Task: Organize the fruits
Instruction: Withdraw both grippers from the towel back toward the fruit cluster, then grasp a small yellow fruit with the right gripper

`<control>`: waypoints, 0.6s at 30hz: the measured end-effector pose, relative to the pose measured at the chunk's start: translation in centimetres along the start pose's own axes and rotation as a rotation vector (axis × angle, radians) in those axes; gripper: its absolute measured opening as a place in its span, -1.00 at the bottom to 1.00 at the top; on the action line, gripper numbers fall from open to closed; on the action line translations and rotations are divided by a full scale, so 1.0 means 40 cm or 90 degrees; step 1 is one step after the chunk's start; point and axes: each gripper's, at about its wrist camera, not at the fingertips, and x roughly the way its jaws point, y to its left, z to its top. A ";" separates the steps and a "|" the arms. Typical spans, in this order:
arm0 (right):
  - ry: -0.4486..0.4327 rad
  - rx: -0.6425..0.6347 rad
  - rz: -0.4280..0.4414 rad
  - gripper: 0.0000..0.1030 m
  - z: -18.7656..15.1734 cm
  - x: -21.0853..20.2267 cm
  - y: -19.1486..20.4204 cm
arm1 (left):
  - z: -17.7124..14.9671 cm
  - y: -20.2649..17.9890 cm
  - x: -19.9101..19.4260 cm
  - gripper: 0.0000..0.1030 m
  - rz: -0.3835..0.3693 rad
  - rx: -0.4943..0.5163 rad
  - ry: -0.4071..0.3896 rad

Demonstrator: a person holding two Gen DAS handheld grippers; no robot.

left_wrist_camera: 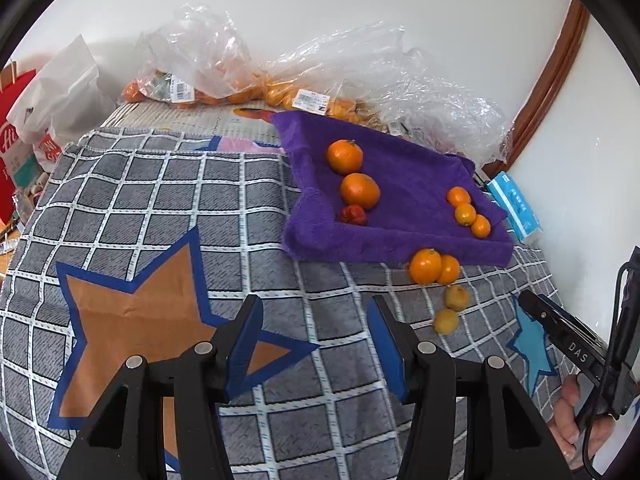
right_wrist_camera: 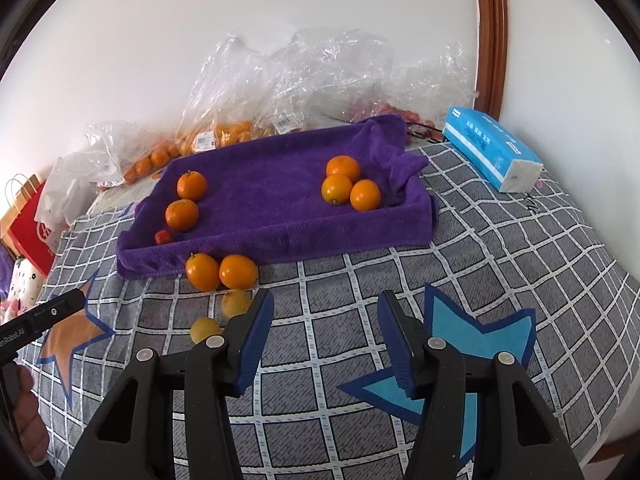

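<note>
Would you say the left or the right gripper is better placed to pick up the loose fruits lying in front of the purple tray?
Probably the right gripper: open, with the two yellow fruits right by its left finger. In the left view they lie off to the right of the open left gripper.

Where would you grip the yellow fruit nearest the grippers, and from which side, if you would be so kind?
Around its middle, from above, I'd say: the yellow fruit is small, round and lies alone on the checked cloth, with the right gripper open beside it.
</note>
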 end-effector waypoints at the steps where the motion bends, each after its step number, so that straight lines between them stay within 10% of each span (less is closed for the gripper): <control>1: 0.002 0.001 0.004 0.06 -0.001 0.008 0.001 | 0.000 0.009 0.007 -0.01 0.005 -0.001 0.002; 18: 0.018 -0.021 0.076 0.00 0.002 0.103 0.085 | -0.042 0.073 0.060 0.01 0.011 -0.010 -0.025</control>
